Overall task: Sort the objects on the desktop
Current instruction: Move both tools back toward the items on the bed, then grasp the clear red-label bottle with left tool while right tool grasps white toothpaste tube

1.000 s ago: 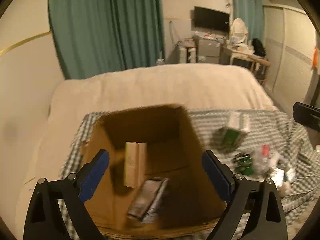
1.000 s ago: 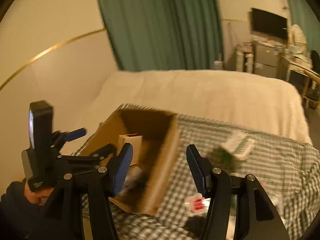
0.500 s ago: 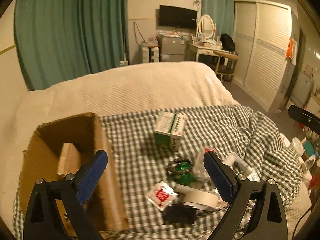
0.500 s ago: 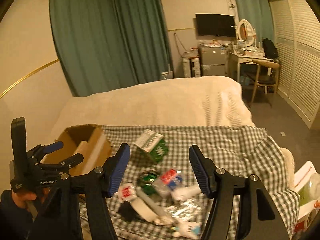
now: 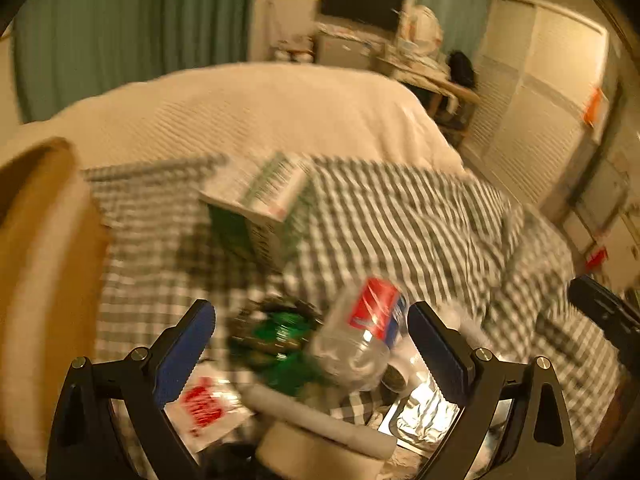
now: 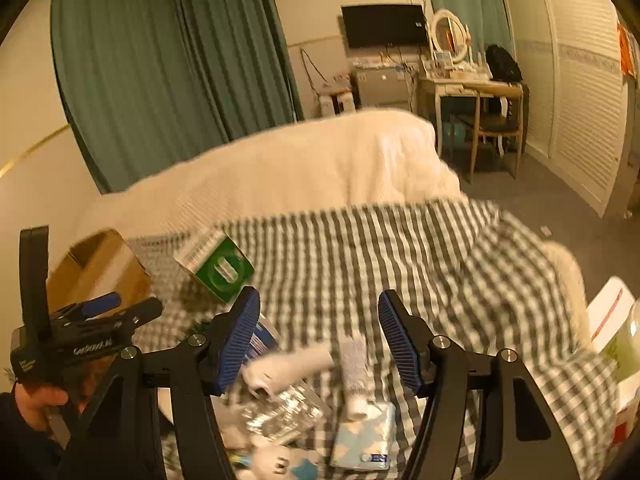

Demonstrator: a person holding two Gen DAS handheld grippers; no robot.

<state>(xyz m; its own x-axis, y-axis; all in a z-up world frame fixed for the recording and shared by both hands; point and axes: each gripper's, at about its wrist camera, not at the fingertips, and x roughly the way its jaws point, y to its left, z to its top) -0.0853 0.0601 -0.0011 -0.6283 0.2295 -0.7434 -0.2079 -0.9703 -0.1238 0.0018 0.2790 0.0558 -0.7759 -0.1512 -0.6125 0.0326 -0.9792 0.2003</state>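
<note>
Sorting looks mostly undone, going by how much loose stuff lies on the green-and-white checked cloth (image 6: 400,248).

Landmark: the green-and-white cardboard carton (image 5: 260,208), lying tilted on the cloth.

- Just nearer the cameras than the carton: a crumpled clear plastic bottle with a red-and-blue label (image 5: 360,340), touching a dark green beaded or foil clump (image 5: 276,340) (blurred, can't identify).
- Nearer again: a white sachet with red print (image 5: 200,408), a white roll of tape (image 5: 316,456) with a white tube (image 5: 320,424) across it, and a crinkled silver foil pack (image 5: 424,412).
- Right wrist view, further right of the carton: a white squeeze tube (image 6: 288,368), a grey-white tube standing roughly on end (image 6: 354,372), and a pale blue patterned tissue packet (image 6: 364,440).

Container: an open brown cardboard box (image 6: 100,268), left of the carton, on the cloth's edge. From both views only wall and rim show; the inside is hidden, so I can't say what's in it.

Grippers:
- left gripper (image 5: 312,352): blue pads spread wide, nothing pinched. Bottle and green clump sit in the gap, not contacted.
- right gripper (image 6: 318,340): jaws apart at a moderate gap, nothing between the pads. Tubes and foil lie beneath and beyond it.

Judgement: at least ten items left on the cloth. Neither gripper is carrying anything, and both are aimed at the pile, so the next pick is likely the bottle on the left and a tube on the right.
</note>
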